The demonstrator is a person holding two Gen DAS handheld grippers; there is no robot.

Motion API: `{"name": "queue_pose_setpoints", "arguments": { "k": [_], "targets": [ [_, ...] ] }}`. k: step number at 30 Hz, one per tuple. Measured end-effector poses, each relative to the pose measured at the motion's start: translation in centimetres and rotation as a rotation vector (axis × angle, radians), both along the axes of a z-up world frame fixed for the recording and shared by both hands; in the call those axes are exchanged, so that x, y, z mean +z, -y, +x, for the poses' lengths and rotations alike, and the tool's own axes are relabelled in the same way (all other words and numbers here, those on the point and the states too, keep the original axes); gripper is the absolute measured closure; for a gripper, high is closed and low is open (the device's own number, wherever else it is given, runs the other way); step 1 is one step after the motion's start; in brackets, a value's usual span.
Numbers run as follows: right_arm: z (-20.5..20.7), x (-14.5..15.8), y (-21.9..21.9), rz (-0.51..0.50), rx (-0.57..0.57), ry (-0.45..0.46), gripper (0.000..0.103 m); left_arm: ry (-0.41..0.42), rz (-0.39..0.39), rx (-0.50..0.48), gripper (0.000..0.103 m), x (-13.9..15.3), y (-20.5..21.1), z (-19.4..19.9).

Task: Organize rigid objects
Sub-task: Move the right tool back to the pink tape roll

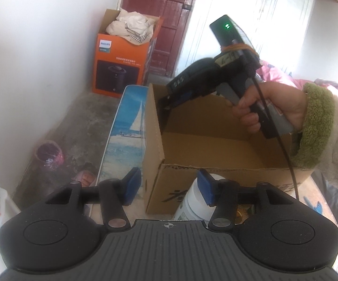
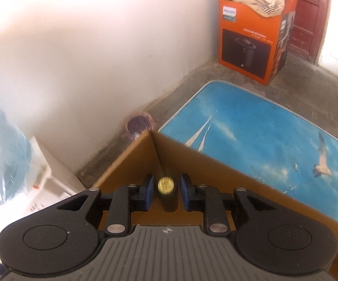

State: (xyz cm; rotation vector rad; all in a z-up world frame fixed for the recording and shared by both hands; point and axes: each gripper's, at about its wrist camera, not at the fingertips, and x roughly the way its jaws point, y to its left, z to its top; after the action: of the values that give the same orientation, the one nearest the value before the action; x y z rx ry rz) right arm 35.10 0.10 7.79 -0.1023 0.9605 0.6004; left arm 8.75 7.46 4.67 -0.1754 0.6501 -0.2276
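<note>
1. Jaws of the right gripper (image 2: 166, 193) are standing narrowly apart inside the cardboard box (image 2: 126, 161) — a small black cylinder with a gold end (image 2: 167, 195) is sitting between the pads, with gaps showing on both sides.
2. Jaws of the left gripper (image 1: 169, 188) are standing moderately wide, gripping nothing; the right pad is overlapping a white bottle (image 1: 193, 202) just outside the box's near wall.
3. That box is sitting on the sailboat-printed tabletop (image 2: 262, 126), toward its wall-side edge.

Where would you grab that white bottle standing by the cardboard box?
Grip the white bottle around its round body, above the label, coming from the near side. It stands upright, and the cardboard box blocks its far side.
</note>
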Motion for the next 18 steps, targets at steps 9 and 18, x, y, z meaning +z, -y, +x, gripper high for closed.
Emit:
{"name": "queue_pose_setpoints", "arguments": {
  "k": [9, 18],
  "targets": [
    [-8.3, 8.2, 9.8, 0.251, -0.065, 0.053, 0.060, 0.084, -0.002, -0.101, 0.046, 1.8, 2.5, -3.4],
    [-23.5, 8.2, 22.3, 0.448, -0.256, 0.113, 0.059, 0.067, -0.013, -0.445, 0.036, 0.3, 10.0, -7.4]
  ]
}}
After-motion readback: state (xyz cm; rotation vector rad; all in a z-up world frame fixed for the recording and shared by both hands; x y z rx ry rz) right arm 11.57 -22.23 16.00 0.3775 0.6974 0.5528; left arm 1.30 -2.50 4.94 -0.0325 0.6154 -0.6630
